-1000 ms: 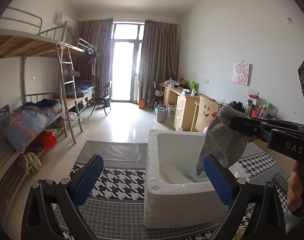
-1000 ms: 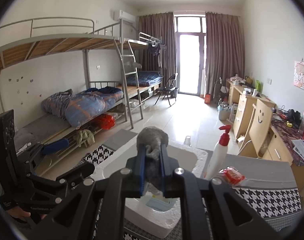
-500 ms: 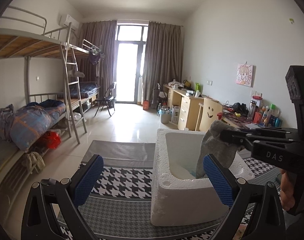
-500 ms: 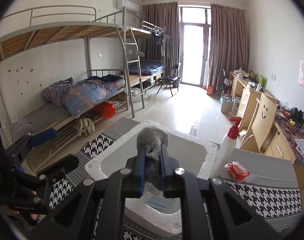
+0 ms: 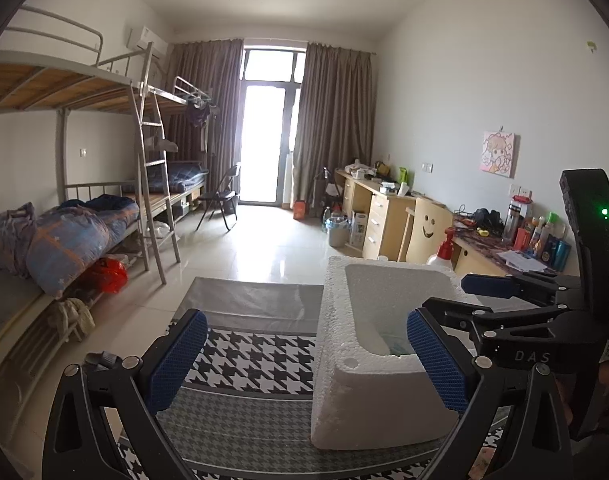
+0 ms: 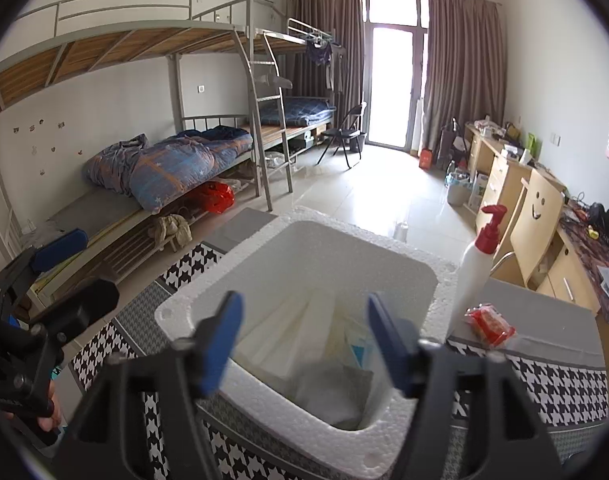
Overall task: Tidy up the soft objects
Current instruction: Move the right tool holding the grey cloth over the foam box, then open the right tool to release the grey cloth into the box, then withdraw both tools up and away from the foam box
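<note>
1. The right tool [image 6: 302, 338] points forward and tilts downward; its jaws are opening, the 2 blue pads [image 6: 218, 344] well apart with nothing pressed between them.
2. In the left wrist view the right tool [image 5: 470, 298] comes in from the right edge, its black frame lettered "DAS", a green light lit on its upright body.
3. The left tool [image 5: 304, 354] points forward, tilted slightly down, jaws spread wide, nothing between its blue pads [image 5: 176, 358].
4. In the right wrist view the left tool [image 6: 70, 272] sits at the left edge, fingers of a hand [image 6: 48, 412] gripping its handle.
</note>
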{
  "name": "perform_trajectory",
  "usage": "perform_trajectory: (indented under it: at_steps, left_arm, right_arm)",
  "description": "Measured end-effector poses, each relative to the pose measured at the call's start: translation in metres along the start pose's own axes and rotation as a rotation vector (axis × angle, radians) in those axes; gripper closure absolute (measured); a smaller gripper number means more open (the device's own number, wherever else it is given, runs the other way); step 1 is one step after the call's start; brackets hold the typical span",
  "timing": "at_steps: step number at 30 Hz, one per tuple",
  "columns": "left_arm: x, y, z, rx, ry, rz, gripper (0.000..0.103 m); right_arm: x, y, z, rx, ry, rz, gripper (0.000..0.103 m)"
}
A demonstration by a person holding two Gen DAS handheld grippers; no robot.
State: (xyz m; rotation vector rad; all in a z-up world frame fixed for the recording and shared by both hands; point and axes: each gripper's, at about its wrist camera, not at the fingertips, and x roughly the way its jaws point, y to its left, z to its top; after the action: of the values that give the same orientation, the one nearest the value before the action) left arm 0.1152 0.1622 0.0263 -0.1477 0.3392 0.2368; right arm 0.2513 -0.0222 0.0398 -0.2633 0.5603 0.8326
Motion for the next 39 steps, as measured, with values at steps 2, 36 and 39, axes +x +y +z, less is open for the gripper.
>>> perform_trajectory:
  at_steps: [2,36,39]
  left_arm:
    - [-0.001,0.001,0.000,-0.002,0.000,0.005,0.003]
    - [-0.023,-0.023,0.004,0.046,-0.016,-0.037,0.001]
    - [-0.026,-0.027,0.006,0.049,-0.021,-0.041,0.001]
  right_arm:
    - [-0.002,0.001,0.000,-0.001,-0.003,0.003,0.030]
    - [-0.052,-0.016,-0.014,0.074,-0.111,-0.010,0.025]
    - [-0.058,-0.015,-0.019,0.073,-0.133,-0.047,0.010]
